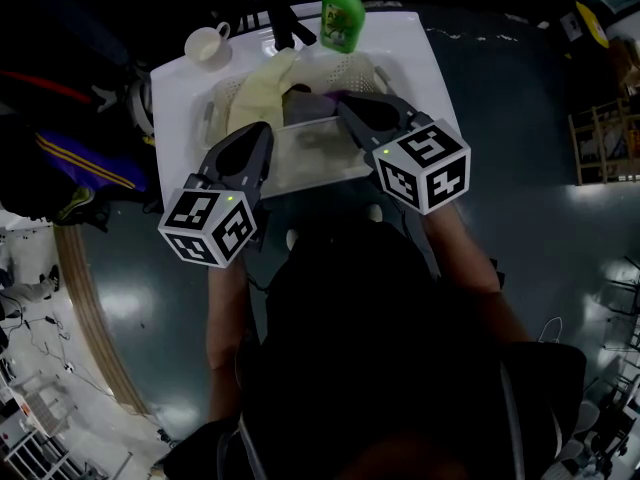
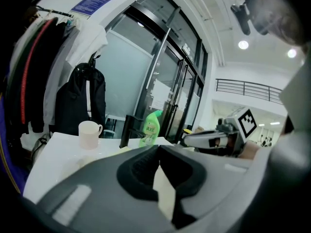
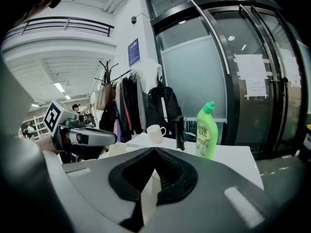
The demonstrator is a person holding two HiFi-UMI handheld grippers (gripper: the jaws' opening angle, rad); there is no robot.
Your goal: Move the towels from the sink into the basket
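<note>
A white perforated basket (image 1: 345,68) sits at the back of the white sink (image 1: 180,73). A pale yellow towel (image 1: 260,90) hangs over the basket's left side, and a dark grey towel (image 1: 306,104) lies beside it. In front of them is a pale rectangular basin area (image 1: 315,156). My left gripper (image 1: 262,136) hovers over the basin's left edge, near the yellow towel, shut and empty. My right gripper (image 1: 345,106) is by the dark towel, also shut with nothing between its fingers. Each gripper view shows the tips meeting (image 2: 158,149) (image 3: 154,152).
A green bottle (image 1: 343,15) and a black faucet (image 1: 285,23) stand at the sink's back edge, with a white cup (image 1: 206,44) at its back left. Coats and a bag (image 2: 80,98) hang to the left. Glass doors (image 3: 233,76) are behind.
</note>
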